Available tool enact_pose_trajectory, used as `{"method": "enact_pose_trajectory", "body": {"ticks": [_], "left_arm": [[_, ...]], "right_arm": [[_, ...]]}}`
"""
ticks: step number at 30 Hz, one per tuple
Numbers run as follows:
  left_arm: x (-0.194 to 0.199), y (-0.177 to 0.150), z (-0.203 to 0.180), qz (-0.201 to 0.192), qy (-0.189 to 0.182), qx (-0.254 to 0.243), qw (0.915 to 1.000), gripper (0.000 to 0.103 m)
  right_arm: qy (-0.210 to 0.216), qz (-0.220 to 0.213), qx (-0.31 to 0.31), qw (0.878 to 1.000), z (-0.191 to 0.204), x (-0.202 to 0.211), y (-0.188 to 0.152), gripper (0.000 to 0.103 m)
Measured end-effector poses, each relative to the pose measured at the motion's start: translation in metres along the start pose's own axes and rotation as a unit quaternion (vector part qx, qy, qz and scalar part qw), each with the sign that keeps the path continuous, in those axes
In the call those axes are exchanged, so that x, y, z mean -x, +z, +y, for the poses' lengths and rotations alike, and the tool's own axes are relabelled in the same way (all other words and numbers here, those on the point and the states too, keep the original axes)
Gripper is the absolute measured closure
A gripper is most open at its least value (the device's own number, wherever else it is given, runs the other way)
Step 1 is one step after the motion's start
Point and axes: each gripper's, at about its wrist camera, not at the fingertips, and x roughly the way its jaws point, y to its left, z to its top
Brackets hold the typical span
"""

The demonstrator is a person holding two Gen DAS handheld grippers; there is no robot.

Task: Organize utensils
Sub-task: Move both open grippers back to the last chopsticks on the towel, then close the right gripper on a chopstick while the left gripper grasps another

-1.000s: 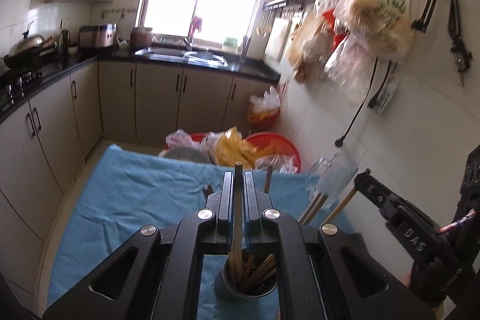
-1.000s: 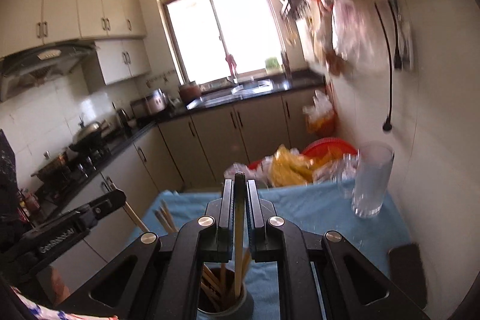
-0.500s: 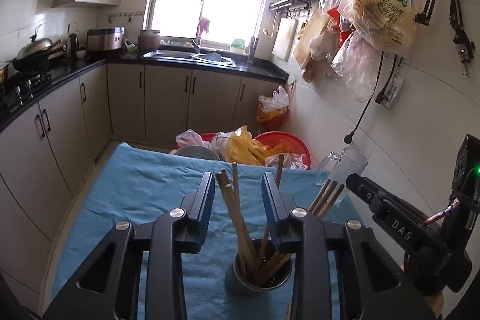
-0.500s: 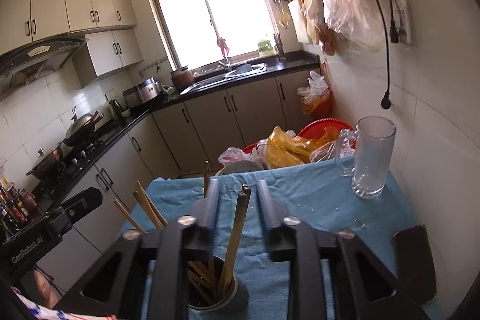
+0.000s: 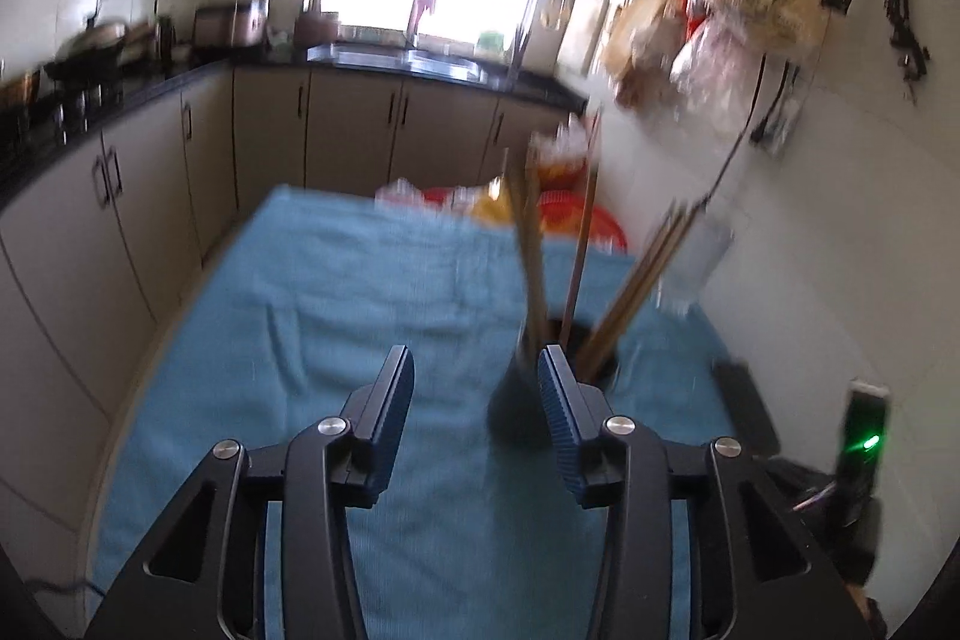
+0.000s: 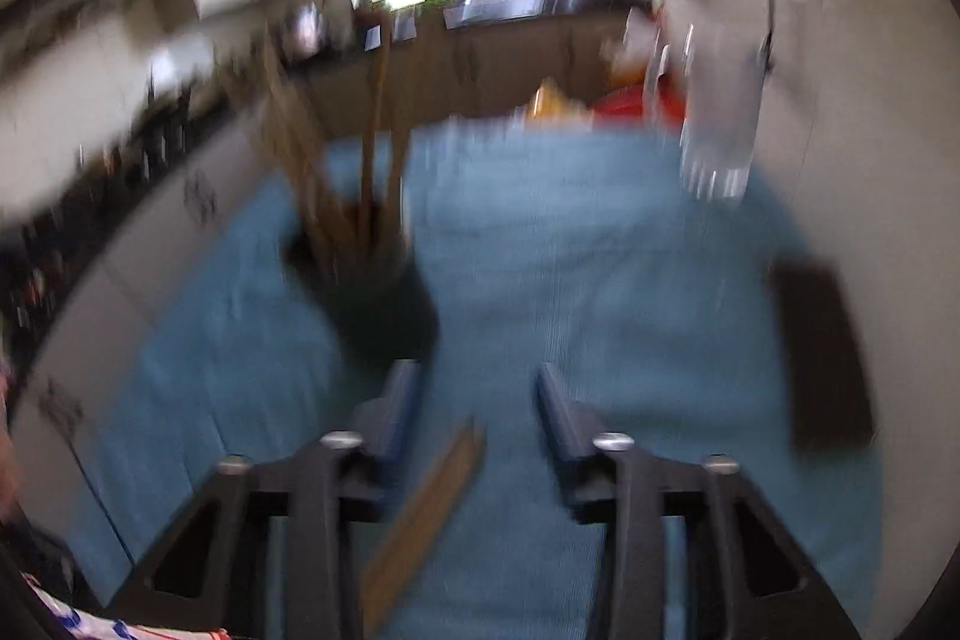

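Both grippers' fingers (image 5: pixel 562 400) (image 6: pixel 396 400) gape empty near the chopstick cup (image 5: pixel 522 400), glass (image 6: pixel 717 130) beyond.

Open cloth ahead, holder off to one side

Bare blue cloth (image 5: pixel 336 292) lies ahead of the left gripper (image 5: pixel 474 388); the chopstick holder (image 5: pixel 528 388) stands by its right finger, a glass (image 6: pixel 717 130) ahead-right of the right gripper (image 6: pixel 477 391).

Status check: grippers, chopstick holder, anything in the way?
Left gripper and right gripper: jaws open, empty. Wooden chopsticks upright in dark round holder. Loose wooden sticks on blue cloth under right gripper.
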Motion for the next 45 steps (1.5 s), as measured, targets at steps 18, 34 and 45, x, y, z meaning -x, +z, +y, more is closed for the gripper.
{"method": "enact_pose_trajectory", "body": {"ticks": [18, 34, 45], "left_arm": [[-0.024, -0.078, -0.006, 0.074, 0.015, -0.023, 0.9969, 0.061], [-0.092, -0.104, -0.087, 0.173, -0.028, -0.119, 0.9773, 0.061], [-0.143, -0.113, -0.13, 0.208, -0.013, -0.182, 0.961, 0.096]], "right_arm": [[-0.027, 0.043, 0.015, 0.999, 0.031, -0.032, -0.033, 0.083], [-0.047, 0.043, -0.026, 0.998, -0.037, 0.003, -0.06, 0.092], [-0.028, 0.043, -0.041, 0.998, -0.053, 0.014, -0.067, 0.092]]}}
